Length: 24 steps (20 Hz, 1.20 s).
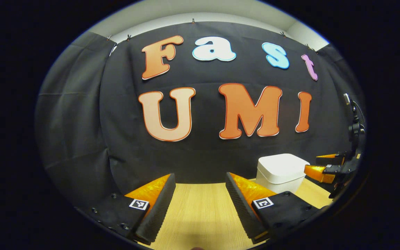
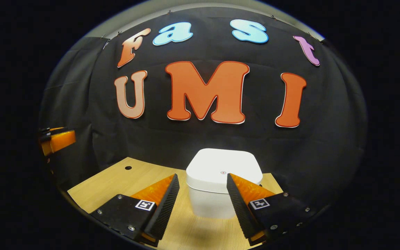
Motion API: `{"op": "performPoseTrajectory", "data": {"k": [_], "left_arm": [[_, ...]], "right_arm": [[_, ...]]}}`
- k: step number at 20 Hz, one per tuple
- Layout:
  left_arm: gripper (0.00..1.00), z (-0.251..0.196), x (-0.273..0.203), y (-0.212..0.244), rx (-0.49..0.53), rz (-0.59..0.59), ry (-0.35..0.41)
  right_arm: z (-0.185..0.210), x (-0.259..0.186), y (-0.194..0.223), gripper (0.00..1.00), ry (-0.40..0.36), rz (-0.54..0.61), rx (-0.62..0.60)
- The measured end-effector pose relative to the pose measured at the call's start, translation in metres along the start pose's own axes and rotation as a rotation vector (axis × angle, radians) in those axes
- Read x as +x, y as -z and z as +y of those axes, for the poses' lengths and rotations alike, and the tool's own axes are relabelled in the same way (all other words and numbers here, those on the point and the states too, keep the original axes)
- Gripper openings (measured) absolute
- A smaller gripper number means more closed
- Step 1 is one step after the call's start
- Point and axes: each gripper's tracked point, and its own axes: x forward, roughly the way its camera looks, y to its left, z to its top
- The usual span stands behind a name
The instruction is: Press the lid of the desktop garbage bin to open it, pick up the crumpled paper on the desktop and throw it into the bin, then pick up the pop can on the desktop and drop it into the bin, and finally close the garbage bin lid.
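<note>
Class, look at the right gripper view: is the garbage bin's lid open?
No: the lid lies flat and closed on the white garbage bin, just beyond the open right gripper.

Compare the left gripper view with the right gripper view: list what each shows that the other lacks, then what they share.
Left gripper view alone: the right tongs reaching beside the bin, with their mount above. Right gripper view alone: a small red dot on the bin lid, and a round hole in the table. Shared: the white bin with its lid closed, the wooden table, the black cloth wall, and open tongs.
</note>
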Motion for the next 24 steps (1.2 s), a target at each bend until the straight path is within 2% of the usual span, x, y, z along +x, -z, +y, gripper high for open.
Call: {"op": "performPoseTrajectory", "data": {"k": [4,7,16,19,24], "left_arm": [[0.93,0.005,-0.003,-0.032,0.012,-0.076,0.004],[0.93,0.003,-0.007,-0.038,0.018,-0.105,0.006],[0.94,-0.018,-0.017,-0.013,0.054,-0.091,0.048],[0.93,-0.02,-0.018,-0.011,0.052,-0.086,0.055],[0.94,-0.016,-0.021,-0.011,0.048,-0.09,0.045]], "right_arm": [[0.026,-0.016,-0.011,0.84,-0.034,-0.041,0.026],[0.035,-0.024,-0.018,0.84,-0.046,-0.067,0.021],[0.032,-0.044,-0.019,0.83,-0.024,-0.076,0.043],[0.031,-0.045,-0.018,0.89,-0.017,-0.071,0.059],[0.031,-0.046,-0.022,0.93,-0.017,-0.084,0.06]]}}
